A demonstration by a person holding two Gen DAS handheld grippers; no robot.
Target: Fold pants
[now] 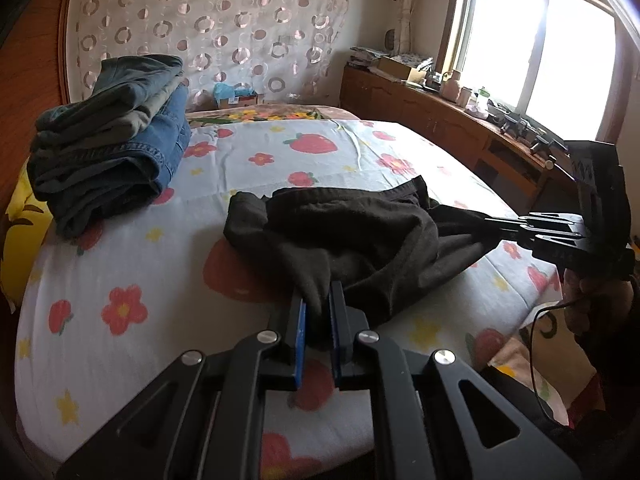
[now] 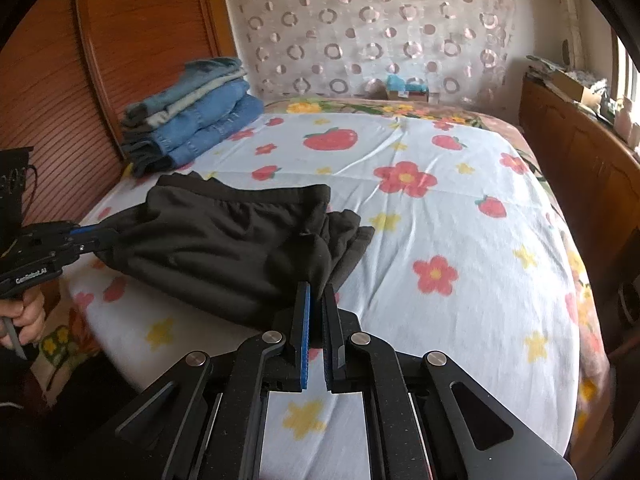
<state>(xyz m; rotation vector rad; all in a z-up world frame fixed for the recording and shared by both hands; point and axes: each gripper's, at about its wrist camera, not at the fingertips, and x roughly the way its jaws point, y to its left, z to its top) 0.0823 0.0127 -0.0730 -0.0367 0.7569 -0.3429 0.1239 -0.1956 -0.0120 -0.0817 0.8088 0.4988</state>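
- The dark pants (image 1: 352,236) are being pinched at two places: cloth is clamped between the blue pads of the left gripper (image 1: 319,300), and another bunch is nipped by the right gripper (image 2: 316,292), its fingers pressed nearly together on the fabric.
- The garment is draped just beyond both sets of fingers, partly lifted at the gripped edges, the rest resting on the bed (image 2: 460,240); the waistband (image 2: 256,196) is seen along the far edge.
- Progress is judged as early to middling: the pants are bunched and creased, no flat, squared fold is shown yet. A fold-over and smoothing are reckoned to be left.
- A stack of folded jeans and trousers (image 1: 116,140) is noted well beyond the fingers, to the far left, which suggests other pieces are already done.
- The bed is covered by a white sheet printed with strawberries and flowers.
- Beyond, a circle-patterned curtain (image 1: 208,32), a wooden panel at the left, a cluttered wooden cabinet (image 1: 440,120) and a bright window (image 1: 540,48) are made out.
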